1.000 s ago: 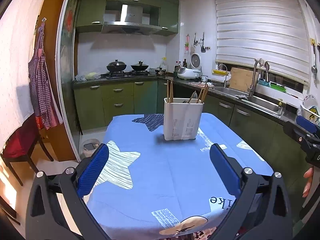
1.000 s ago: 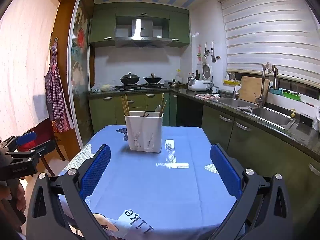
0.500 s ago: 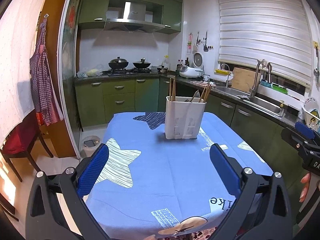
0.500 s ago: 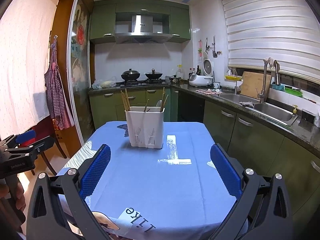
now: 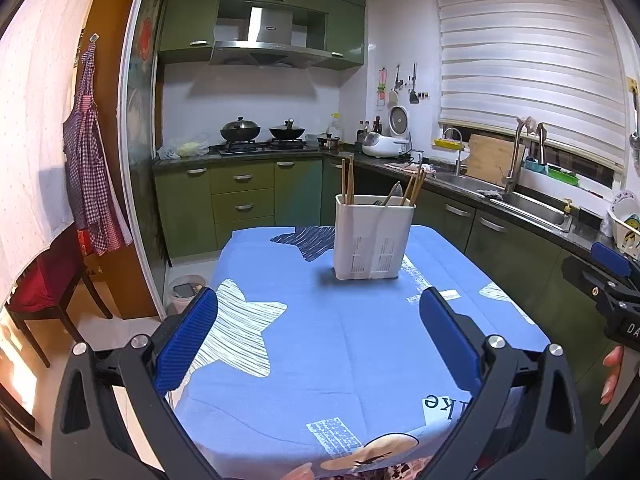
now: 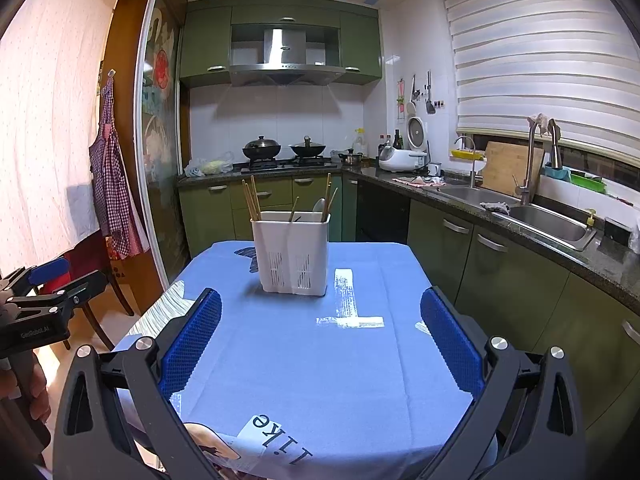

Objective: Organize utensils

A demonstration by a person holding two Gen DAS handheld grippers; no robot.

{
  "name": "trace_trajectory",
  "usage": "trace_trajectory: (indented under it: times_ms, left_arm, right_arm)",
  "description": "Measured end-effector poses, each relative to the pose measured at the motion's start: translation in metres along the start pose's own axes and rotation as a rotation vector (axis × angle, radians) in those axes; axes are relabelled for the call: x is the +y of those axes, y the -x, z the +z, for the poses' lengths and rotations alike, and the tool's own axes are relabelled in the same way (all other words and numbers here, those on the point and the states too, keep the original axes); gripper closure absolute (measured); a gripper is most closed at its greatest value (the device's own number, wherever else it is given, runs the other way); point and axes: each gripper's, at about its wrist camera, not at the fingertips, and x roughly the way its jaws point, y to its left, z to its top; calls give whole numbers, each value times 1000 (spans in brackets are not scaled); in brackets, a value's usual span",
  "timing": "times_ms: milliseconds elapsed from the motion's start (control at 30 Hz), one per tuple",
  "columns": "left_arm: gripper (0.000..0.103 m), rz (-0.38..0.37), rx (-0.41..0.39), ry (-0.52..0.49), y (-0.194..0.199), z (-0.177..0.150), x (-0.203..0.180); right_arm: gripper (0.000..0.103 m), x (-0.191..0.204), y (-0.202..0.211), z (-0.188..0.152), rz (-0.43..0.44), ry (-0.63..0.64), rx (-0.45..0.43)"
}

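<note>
Both grippers hang above the near edge of the table (image 5: 320, 352), which is covered by a blue cloth, and neither holds anything: the left gripper (image 5: 318, 334) has its two blue pads spread wide, and the right gripper (image 6: 320, 336) is spread in the same way. The white utensil holder (image 5: 374, 238) stands upright on the far part of the table, well apart from both grippers. It already contains wooden chopsticks (image 5: 347, 180) on its left side, more chopsticks on its right side, and a spoon (image 6: 319, 207) between them. No loose utensil lies on the cloth in either view, so it seems that the utensils are already collected; what is left is perhaps to sort them between the compartments, but the inside dividers cannot be seen. The left wrist view shows the holder's plain side with a printed label, and the other gripper at its right edge. The right wrist view shows the slotted side of the holder, one more thin stick in the middle, and the other gripper at its left edge.
</note>
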Motion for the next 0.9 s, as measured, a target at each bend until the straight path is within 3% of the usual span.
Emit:
trace_trajectory:
  times_ms: [900]
  left_arm:
    - [7, -9, 15, -4, 0, -3, 3]
  right_arm:
    - [5, 2, -1, -2, 2, -1, 3]
